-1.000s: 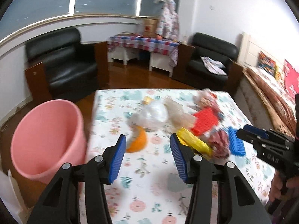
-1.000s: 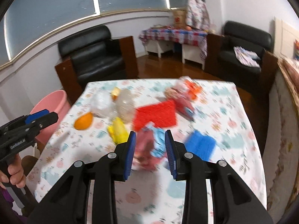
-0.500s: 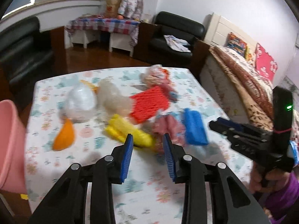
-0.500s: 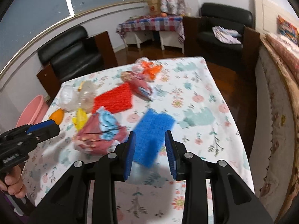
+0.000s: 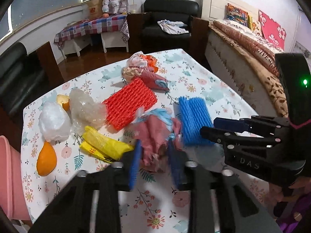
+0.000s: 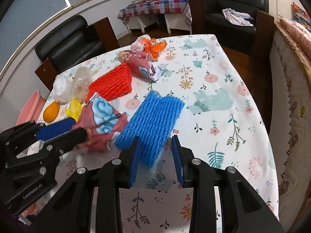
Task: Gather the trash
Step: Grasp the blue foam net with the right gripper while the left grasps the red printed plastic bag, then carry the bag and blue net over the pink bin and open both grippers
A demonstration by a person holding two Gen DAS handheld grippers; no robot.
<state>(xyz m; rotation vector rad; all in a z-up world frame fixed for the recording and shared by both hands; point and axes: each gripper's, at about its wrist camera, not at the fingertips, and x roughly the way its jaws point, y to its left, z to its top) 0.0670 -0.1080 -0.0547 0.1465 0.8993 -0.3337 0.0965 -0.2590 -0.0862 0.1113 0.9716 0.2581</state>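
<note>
Trash lies on the flowered tablecloth (image 6: 223, 104). My left gripper (image 5: 155, 163) is open, its jaws on either side of a crumpled pink and blue wrapper (image 5: 155, 134); it also shows in the right wrist view (image 6: 103, 124). My right gripper (image 6: 156, 161) is open around the near end of a blue foam net (image 6: 153, 120), also seen in the left wrist view (image 5: 194, 118). A red foam net (image 5: 130, 103), a yellow bag (image 5: 105, 145), clear plastic bags (image 5: 85, 108) and an orange peel (image 5: 46, 161) lie to the left.
A pink bin (image 5: 9, 176) stands off the table's left edge. More wrappers (image 6: 143, 58) lie at the far side of the table. Black armchairs (image 6: 68, 38) stand behind, and a bed (image 5: 252, 58) runs along the right.
Both grippers have moved forward and down. The left now straddles the pink and blue wrapper, the right straddles the blue foam net. Both stay open.
</note>
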